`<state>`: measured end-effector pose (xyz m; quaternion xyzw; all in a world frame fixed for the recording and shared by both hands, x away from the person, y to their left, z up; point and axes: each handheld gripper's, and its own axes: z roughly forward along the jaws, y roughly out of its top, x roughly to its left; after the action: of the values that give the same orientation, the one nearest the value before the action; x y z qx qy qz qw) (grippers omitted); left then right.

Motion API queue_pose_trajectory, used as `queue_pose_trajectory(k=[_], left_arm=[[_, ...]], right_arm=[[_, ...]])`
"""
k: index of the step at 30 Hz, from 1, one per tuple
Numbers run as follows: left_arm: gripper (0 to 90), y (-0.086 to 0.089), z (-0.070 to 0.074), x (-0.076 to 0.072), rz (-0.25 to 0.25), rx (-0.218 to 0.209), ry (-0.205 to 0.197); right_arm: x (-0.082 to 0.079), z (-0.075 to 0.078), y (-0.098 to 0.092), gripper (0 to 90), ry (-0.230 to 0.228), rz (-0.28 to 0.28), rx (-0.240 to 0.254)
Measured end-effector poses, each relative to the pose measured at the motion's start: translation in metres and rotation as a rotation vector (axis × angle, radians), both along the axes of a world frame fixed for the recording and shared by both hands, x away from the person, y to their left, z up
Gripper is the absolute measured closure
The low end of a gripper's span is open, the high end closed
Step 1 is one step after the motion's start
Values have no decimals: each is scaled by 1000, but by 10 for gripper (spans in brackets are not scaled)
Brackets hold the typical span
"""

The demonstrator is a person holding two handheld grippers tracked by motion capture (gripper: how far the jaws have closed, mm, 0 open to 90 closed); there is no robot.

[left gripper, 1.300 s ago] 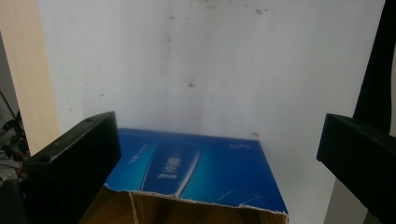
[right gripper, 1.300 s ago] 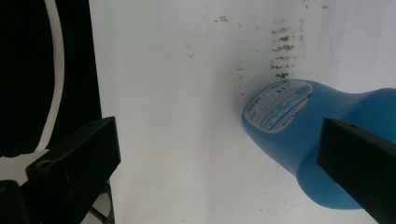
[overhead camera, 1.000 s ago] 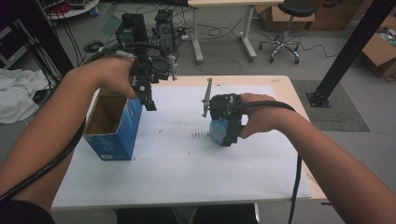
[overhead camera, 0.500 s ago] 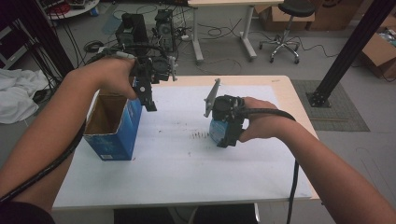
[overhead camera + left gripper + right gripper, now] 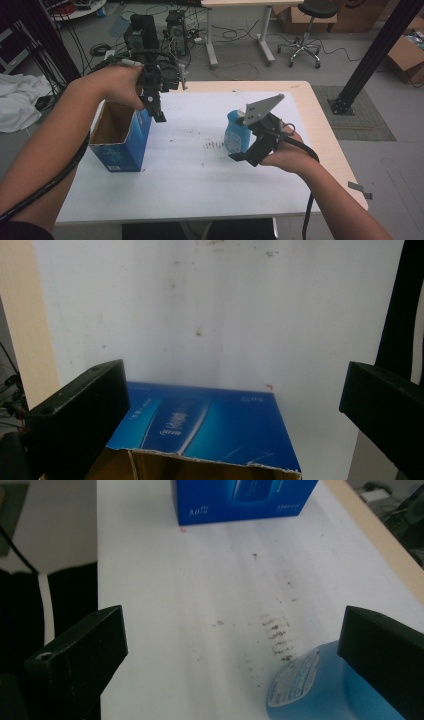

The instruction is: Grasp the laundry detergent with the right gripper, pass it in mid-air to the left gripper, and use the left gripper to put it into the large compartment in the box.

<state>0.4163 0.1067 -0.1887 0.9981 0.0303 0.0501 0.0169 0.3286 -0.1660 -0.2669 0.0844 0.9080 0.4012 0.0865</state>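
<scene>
An open-topped blue cardboard box [image 5: 122,142] stands at the left of the white-covered table [image 5: 200,190]. My left gripper [image 5: 158,114] hovers over the box's right wall, jaws wide open and holding nothing. In the left gripper view that gripper [image 5: 230,390] looks down on the box's blue side [image 5: 210,425] and torn top rim. A blue plastic bottle [image 5: 234,134] stands at mid-table. My right gripper [image 5: 244,155] is just beside it on the person's side, tilted and open. In the right gripper view the bottle [image 5: 310,687] sits close to the right jaw of that gripper [image 5: 230,630], untouched.
Dark specks [image 5: 215,145] mark the white sheet between box and bottle. The wooden table edge [image 5: 325,130] runs along the right. On the floor beyond the table are computer cases [image 5: 142,27], cables, a stool [image 5: 305,30] and a black frame post [image 5: 370,55].
My right gripper has swung down and toward the person, tilting so its grey plate faces up, and the bottle now stands uncovered beside it. The left gripper and box have stayed put.
</scene>
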Motion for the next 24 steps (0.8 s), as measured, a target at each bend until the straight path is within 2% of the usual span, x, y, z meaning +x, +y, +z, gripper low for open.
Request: queue_pose_trajectory(k=[1,2,4,5,8,11,14,15,16,18,19,21,22,24], left_arm=[[1,0,0,0,0,0,0],[1,0,0,0,0,0,0],[1,1,0,0,0,0,0],[1,1,0,0,-1,0,3],[1,2,1,0,-5,2,1],[1,2,1,-1,-7,-3,-2],[1,3,0,0,-9,0,-1],[1,3,0,0,-9,0,-1],[1,2,1,0,-11,5,-4],[1,2,2,0,-13,4,-6],[1,2,3,0,-17,3,-6],[1,1,4,-1,-23,-1,-10],[1,0,5,-2,-27,-1,-12],[1,0,6,-3,-29,-2,-13]], right_arm=[[0,0,0,0,0,0,0],[-4,-5,-9,0,-10,-28,49],[-7,-10,-17,0,-5,-55,91],[-7,-10,-17,0,-5,-55,91],[-12,-21,-33,0,-8,-114,134],[-15,-27,-40,0,-18,-147,145],[-18,-38,-55,0,-22,-211,162],[-18,-38,-55,0,-22,-211,162],[-17,-44,-62,0,-22,-244,177],[-17,-47,-65,0,-19,-255,188],[-16,-55,-71,0,-25,-293,195],[-16,-59,-73,0,-16,-300,199],[-15,-67,-78,0,-27,-331,206],[-14,-71,-80,0,-17,-342,217]])
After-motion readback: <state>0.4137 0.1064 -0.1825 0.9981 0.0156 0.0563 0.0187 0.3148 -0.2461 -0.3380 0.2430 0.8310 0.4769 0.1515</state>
